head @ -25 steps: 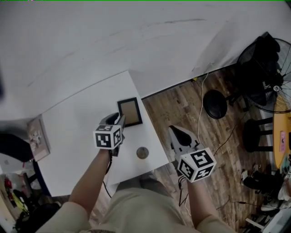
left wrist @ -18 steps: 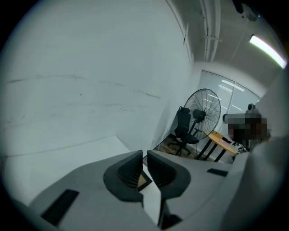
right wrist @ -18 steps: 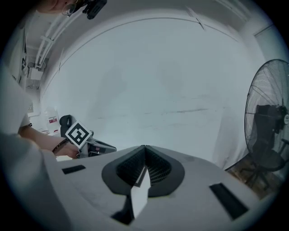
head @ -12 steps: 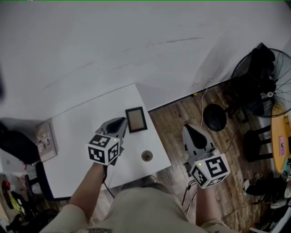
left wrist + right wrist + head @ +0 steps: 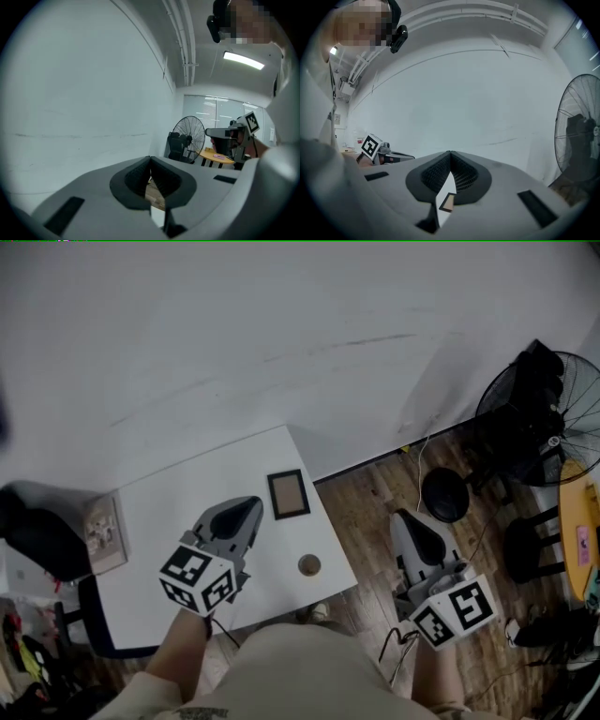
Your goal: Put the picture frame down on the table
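The dark-bordered picture frame (image 5: pixel 288 494) lies flat near the far right corner of the white table (image 5: pixel 159 521). My left gripper (image 5: pixel 252 504) hovers over the table just left of the frame and a little nearer to me, apart from it, jaws shut and empty. The right gripper (image 5: pixel 405 518) is off the table's right edge above the wood floor, also shut on nothing. In the right gripper view the frame (image 5: pixel 447 201) shows through the gap below the closed jaws (image 5: pixel 450 153). The left gripper view shows its jaws (image 5: pixel 150 159) meeting at the tips.
A small round object (image 5: pixel 308 565) sits on the table near its right front edge. A pale flat box (image 5: pixel 103 532) lies at the table's left side beside a black chair (image 5: pixel 37 540). A black stool (image 5: pixel 445 493), a cable and a fan (image 5: pixel 553 418) stand on the floor at right.
Both grippers have drawn back toward me. The left gripper, earlier beside the frame's left edge, now stands apart from it. The frame stays flat on the table.
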